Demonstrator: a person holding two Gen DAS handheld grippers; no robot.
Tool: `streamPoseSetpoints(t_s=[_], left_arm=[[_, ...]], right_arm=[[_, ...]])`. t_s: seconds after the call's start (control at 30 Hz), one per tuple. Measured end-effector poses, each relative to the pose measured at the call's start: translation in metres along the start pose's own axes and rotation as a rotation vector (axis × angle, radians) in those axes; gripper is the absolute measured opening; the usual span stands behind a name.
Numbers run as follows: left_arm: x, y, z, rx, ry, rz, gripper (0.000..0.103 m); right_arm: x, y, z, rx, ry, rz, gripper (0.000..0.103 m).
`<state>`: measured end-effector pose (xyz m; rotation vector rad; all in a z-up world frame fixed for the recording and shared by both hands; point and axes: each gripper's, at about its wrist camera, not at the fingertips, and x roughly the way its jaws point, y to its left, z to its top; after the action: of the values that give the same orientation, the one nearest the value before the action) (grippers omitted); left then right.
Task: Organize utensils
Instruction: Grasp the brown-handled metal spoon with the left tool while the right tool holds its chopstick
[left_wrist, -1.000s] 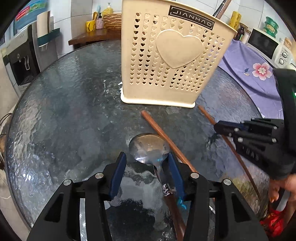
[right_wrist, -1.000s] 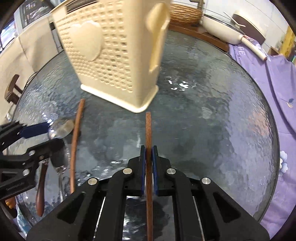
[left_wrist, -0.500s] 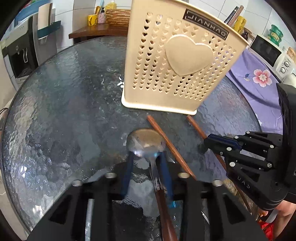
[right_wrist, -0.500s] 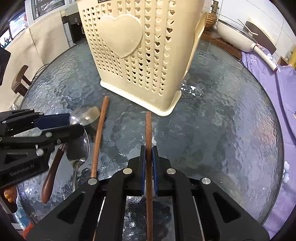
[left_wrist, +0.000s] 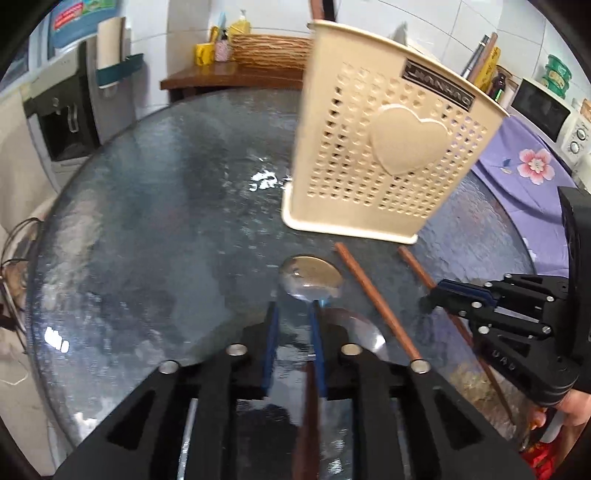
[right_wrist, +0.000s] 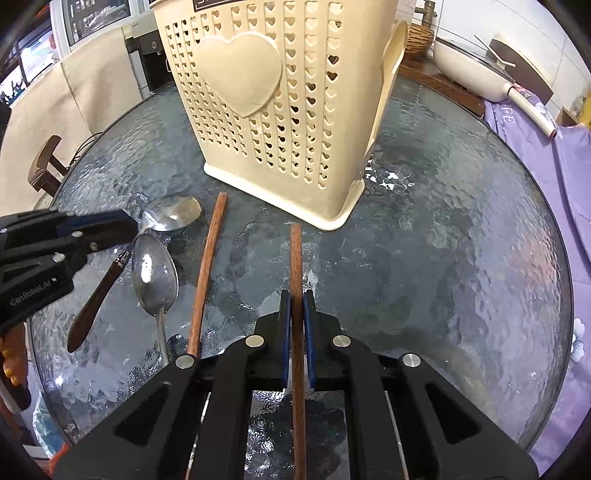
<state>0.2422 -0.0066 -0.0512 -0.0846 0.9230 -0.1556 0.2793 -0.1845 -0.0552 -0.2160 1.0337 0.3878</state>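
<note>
1. Right gripper (right_wrist: 295, 306) clenched on a wooden chopstick (right_wrist: 295, 258) lying near the cream utensil holder (right_wrist: 280, 110). Stiff, light, slim; a mid-shaft grip likely limits pivoting.
2. Left gripper (left_wrist: 293, 321) clamps the wooden-handled spoon (left_wrist: 310, 277) at its neck. Polished bowl looks slippery.
3. Second chopstick (right_wrist: 207, 266) and steel spoon (right_wrist: 155, 273) lie loose.
4. Textured round glass table (right_wrist: 461, 240); kitchen, cluttered counters.
</note>
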Motion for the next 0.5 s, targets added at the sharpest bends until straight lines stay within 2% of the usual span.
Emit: streamPoseSetpoints(t_s=[0.1, 0.23, 0.4, 0.5], left_arm=[[-0.005, 0.004, -0.001, 0.0, -0.016, 0.031, 0.032], [-0.007, 0.002, -0.002, 0.013, -0.024, 0.033, 0.055], [0.003, -0.008, 0.006, 0.048, -0.005, 0.045, 0.069], [0.018, -0.015, 0.014, 0.082, 0.04, 0.05, 0.069]], right_arm=[[0.0, -0.002, 0.0, 0.008, 0.0, 0.006, 0.008], [0.0, -0.005, 0.001, 0.013, 0.0, 0.011, 0.008], [0.001, -0.006, 0.001, 0.006, 0.0, 0.005, 0.008], [0.002, -0.007, 0.001, 0.008, 0.0, 0.005, 0.008]])
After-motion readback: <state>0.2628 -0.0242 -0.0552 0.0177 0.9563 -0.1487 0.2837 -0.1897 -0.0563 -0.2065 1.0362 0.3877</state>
